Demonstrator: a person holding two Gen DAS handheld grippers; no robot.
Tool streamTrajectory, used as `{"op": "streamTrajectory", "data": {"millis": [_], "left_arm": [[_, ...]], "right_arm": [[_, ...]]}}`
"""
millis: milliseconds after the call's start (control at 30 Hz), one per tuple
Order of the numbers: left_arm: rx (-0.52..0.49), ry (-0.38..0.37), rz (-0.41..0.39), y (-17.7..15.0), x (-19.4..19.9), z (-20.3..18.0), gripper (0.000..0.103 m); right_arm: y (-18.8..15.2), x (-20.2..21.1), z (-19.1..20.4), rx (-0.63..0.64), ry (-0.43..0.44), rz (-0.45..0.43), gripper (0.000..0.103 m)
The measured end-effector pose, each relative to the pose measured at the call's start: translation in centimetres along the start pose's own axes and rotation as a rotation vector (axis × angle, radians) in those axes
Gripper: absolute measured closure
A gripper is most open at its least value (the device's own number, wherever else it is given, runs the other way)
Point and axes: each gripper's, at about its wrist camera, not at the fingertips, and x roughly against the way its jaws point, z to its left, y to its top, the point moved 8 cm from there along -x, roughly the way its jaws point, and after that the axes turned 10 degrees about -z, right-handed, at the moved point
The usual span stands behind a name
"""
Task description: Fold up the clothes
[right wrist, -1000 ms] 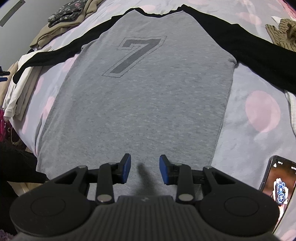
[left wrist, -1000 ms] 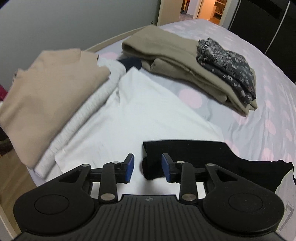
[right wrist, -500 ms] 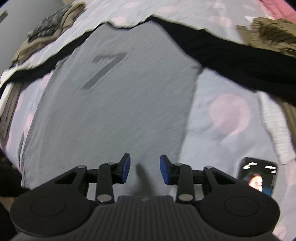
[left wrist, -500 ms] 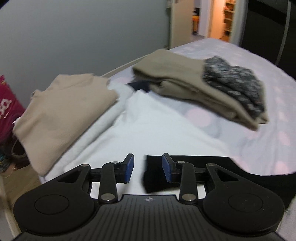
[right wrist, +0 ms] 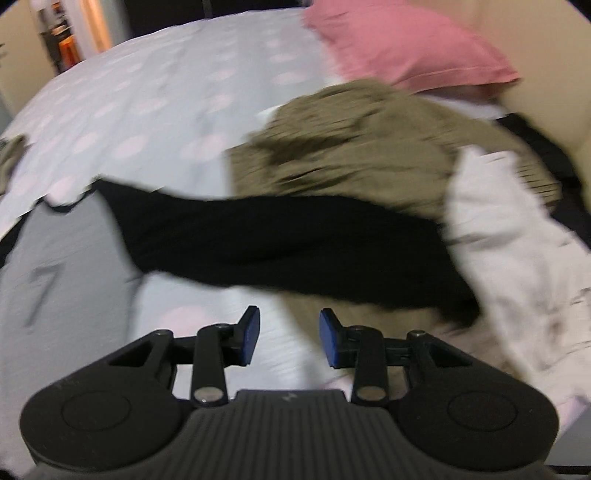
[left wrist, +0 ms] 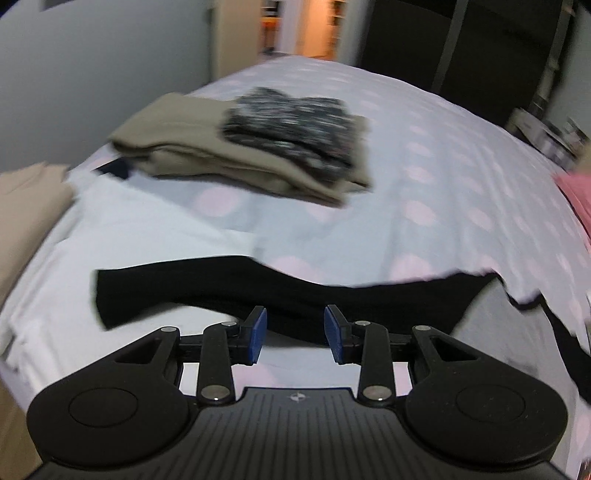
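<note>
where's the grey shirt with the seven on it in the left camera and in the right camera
Left wrist: only the grey shirt's body shows at the right edge, its black sleeve crossing ahead of the open left gripper.
Right wrist: grey body with the 7 at the left edge, other sleeve across the middle.
Shared landmark: the dotted bedsheet.

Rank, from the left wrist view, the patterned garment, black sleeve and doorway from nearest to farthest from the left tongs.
1. Black sleeve, lying across just ahead of the left tongs.
2. Patterned garment, farther up the bed, atop a folded tan pile.
3. Doorway, beyond the bed, top centre.
</note>
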Motion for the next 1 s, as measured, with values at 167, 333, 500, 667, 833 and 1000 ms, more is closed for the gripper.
{"op": "streamTrajectory", "data": {"millis": [167, 333, 500, 667, 833, 1000], "left_arm": [[-0.058, -0.069, 0.012, -0.9, -0.6, -4.0, 0.071], [-0.049, -0.080, 0.043, -1.2, -1.7, -5.3, 0.071], [-0.046, -0.078, 0.059, -1.3, -2.2, -5.7, 0.071], [-0.062, -0.090, 0.088, -1.9, -2.6, -6.5, 0.071], [-0.075, -0.096, 0.105, -2.4, -2.9, -7.0, 0.071], [-0.090, -0.104, 0.121, -2.7, -3.2, -7.8, 0.071]], "right_arm": [[0.6, -0.2, -4.5, 0.047, -0.084, -0.032, 0.046], [0.8, -0.6, -5.9, 0.062, -0.097, -0.038, 0.046], [0.9, -1.1, -7.1, 0.077, -0.104, -0.043, 0.046], [0.7, -3.0, -6.1, 0.126, -0.112, -0.034, 0.046], [0.1, -5.5, -7.2, 0.126, -0.186, -0.007, 0.054], [0.5, -4.7, -9.4, 0.045, -0.206, -0.026, 0.090]]}}
